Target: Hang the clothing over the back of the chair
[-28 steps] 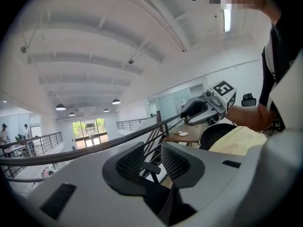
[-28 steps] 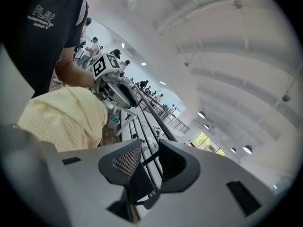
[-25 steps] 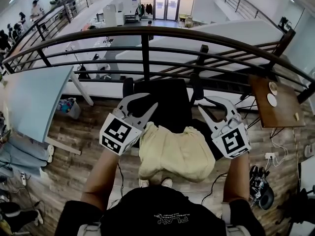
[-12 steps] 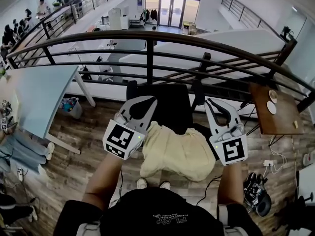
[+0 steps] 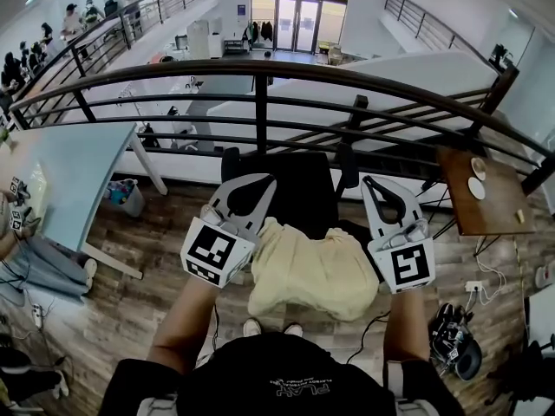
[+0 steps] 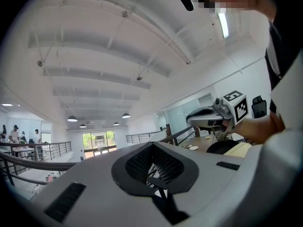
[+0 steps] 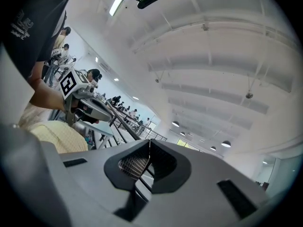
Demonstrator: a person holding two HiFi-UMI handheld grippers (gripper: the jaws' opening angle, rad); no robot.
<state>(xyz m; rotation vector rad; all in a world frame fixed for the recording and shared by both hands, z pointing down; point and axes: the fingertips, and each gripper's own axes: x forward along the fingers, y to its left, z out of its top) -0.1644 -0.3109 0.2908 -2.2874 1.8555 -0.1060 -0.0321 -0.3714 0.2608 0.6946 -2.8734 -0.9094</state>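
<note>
A pale yellow garment (image 5: 312, 267) lies crumpled on the seat of a black office chair, whose backrest (image 5: 303, 176) stands just beyond it, facing the railing. My left gripper (image 5: 263, 181) hovers at the garment's left side and my right gripper (image 5: 368, 183) at its right side. Both are shut, with nothing between the jaws, and both tips reach level with the backrest. In the left gripper view the shut jaws (image 6: 152, 148) fill the foreground, with the right gripper (image 6: 213, 118) and a bit of garment (image 6: 240, 148) beyond. The right gripper view shows its shut jaws (image 7: 149, 143), the left gripper (image 7: 83, 103) and the garment (image 7: 52, 134).
A dark metal railing (image 5: 260, 68) runs across just behind the chair, over a drop to a lower floor. A wooden side table (image 5: 481, 193) stands at the right, a light blue table (image 5: 69, 172) at the left. Cables and dark gear (image 5: 455, 345) lie on the wood floor.
Both grippers' jaws, open a second ago, have shut on nothing. Both hands have risen a little beside the garment, which still lies on the seat.
</note>
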